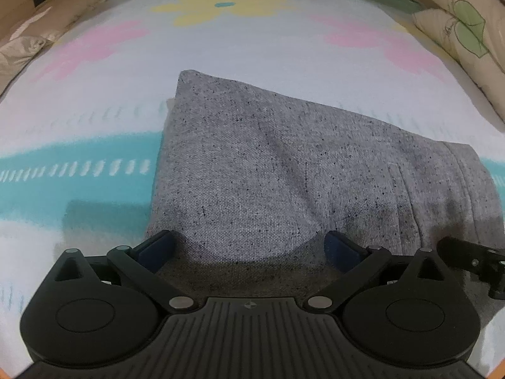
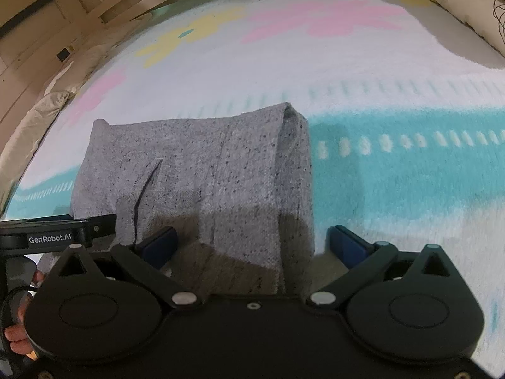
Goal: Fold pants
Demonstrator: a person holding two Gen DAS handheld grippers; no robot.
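Observation:
The grey speckled pants (image 1: 284,170) lie folded into a compact stack on the flowered blanket (image 1: 240,50). My left gripper (image 1: 249,246) hovers over the stack's near edge, jaws wide apart, no cloth pinched between its blue pads (image 1: 156,248). In the right wrist view the same pants (image 2: 202,177) show a dark pocket slit and a thick folded edge on the right. My right gripper (image 2: 254,243) stands open over the near right corner, its pads (image 2: 347,243) free of the fabric. The left gripper's side (image 2: 56,237) shows at the left edge, and a person's hand (image 2: 15,334) below it.
The blanket (image 2: 394,173) has a turquoise band, pink and yellow flowers. A leaf-print pillow (image 1: 467,31) lies at the far right. A crumpled beige quilt (image 1: 22,50) lies along the left edge. Wooden furniture (image 2: 79,3) stands beyond the bed.

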